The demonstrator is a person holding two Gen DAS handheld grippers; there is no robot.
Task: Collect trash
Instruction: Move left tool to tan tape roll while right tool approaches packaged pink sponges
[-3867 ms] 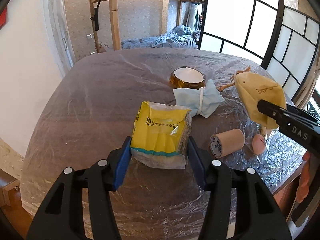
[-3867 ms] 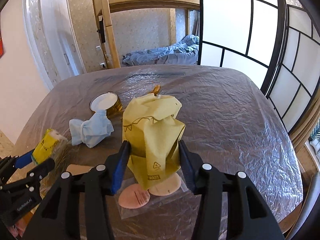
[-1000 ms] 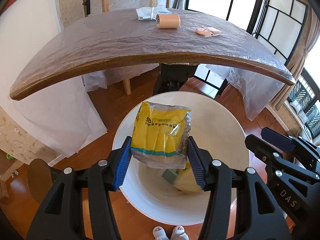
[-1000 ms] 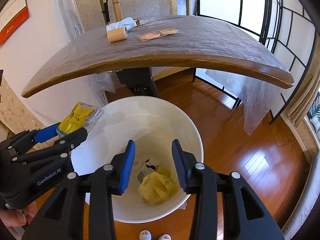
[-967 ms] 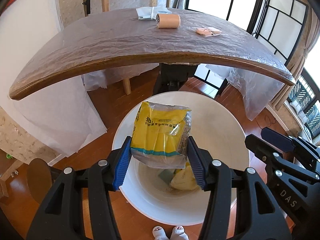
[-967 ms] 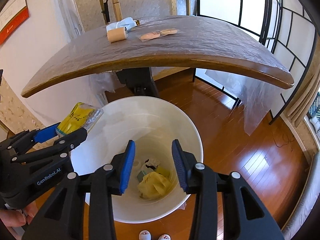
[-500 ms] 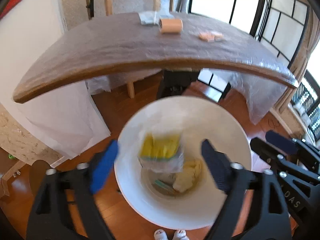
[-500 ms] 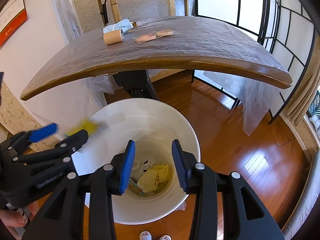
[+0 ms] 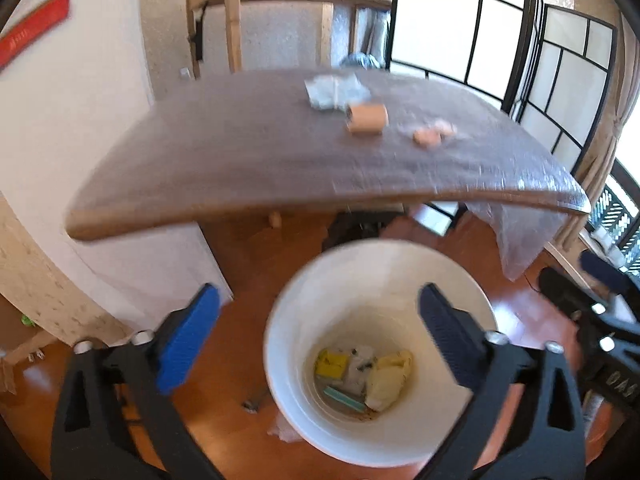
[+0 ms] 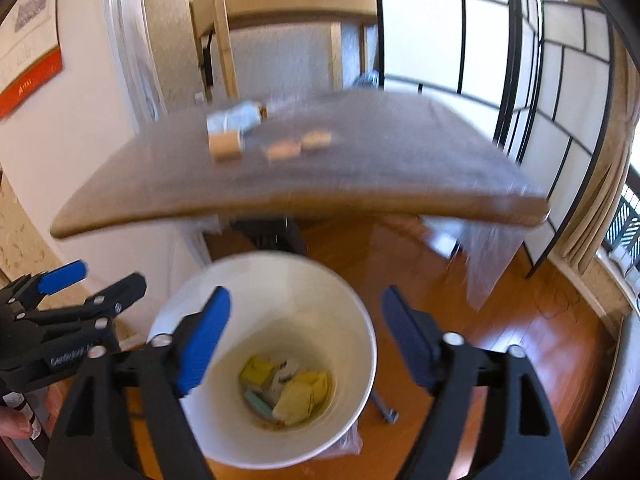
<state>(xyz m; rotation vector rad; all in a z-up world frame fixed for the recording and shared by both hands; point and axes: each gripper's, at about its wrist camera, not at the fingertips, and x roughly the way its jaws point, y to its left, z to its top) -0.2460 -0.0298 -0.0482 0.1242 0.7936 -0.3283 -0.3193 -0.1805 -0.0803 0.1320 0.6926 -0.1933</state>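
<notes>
- Trash sits in two places: some lies at the bottom of a white bin (image 9: 380, 320) on the wooden floor, and some waits on the tabletop (image 9: 248, 168) behind it.
- In the bin are a yellow packet (image 9: 331, 364), a crumpled yellow paper bag (image 9: 386, 378) and a teal scrap, all loosely piled.
- On the tabletop lie a cardboard roll (image 9: 367, 119), a bundle of pale blue cloth (image 9: 334, 90) just behind it, and a clear wrapper holding two pinkish pieces (image 9: 434, 135) beside the roll.
- The roll looks light and stiff and would likely roll away if nudged; gripping it across its round sides seems the safest hold.
- The blue bundle looks soft and light, easy to pinch anywhere in its bulk.
- The wrapper lies flat and is probably slippery; one raised edge would be the place to take it.
- The left gripper (image 9: 318, 330) hovers above the bin, spread wide and empty.
- The right gripper (image 10: 306, 330) hangs over the bin too, also spread wide with nothing between its blue pads.
- Both views are blurred, so print on the roll and the pinkish pieces cannot be read.
- The bin's base is cut off by the gripper frames.
</notes>
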